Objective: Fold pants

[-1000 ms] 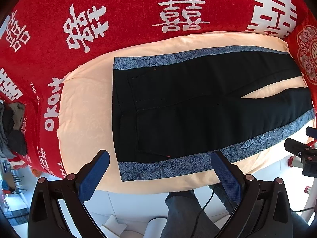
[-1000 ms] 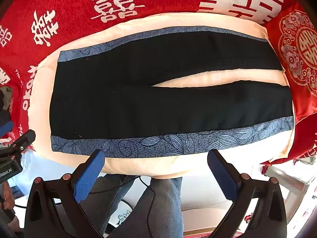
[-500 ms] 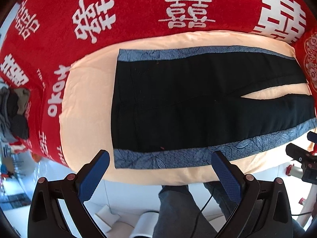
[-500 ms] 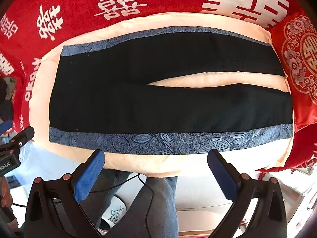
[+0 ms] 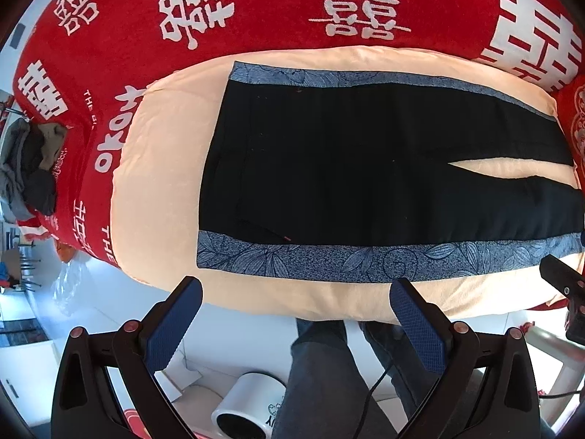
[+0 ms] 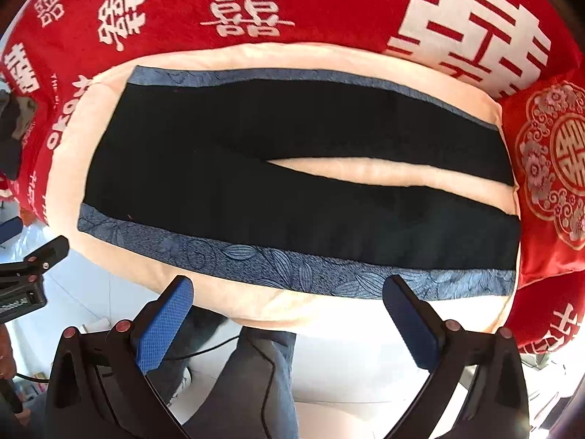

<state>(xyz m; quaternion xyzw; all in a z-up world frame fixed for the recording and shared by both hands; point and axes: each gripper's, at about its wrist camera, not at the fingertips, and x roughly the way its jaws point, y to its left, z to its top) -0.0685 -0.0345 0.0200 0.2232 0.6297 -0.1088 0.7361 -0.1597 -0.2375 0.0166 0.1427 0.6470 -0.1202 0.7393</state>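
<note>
Black pants (image 5: 347,168) with blue leaf-patterned side stripes lie flat on a cream pad (image 5: 161,168), waistband to the left, both legs stretching right with a narrow gap between them. My left gripper (image 5: 298,314) hovers open above the near edge of the pad, below the waist end. In the right wrist view the same pants (image 6: 256,183) span the pad (image 6: 226,303), and my right gripper (image 6: 289,311) stands open over the near edge, close to the lower leg's stripe. Neither gripper touches the cloth.
A red blanket (image 5: 256,11) with white characters lies under the pad. A red embroidered cushion (image 6: 548,168) sits at the leg end. A heap of dark clothes (image 5: 29,168) lies far left. A person's legs (image 5: 329,376) and a white mug (image 5: 248,406) are below.
Both cameras have shifted; the pants now sit lower and closer to the fingers in each view. The pants themselves have not moved, and both grippers stay open.
</note>
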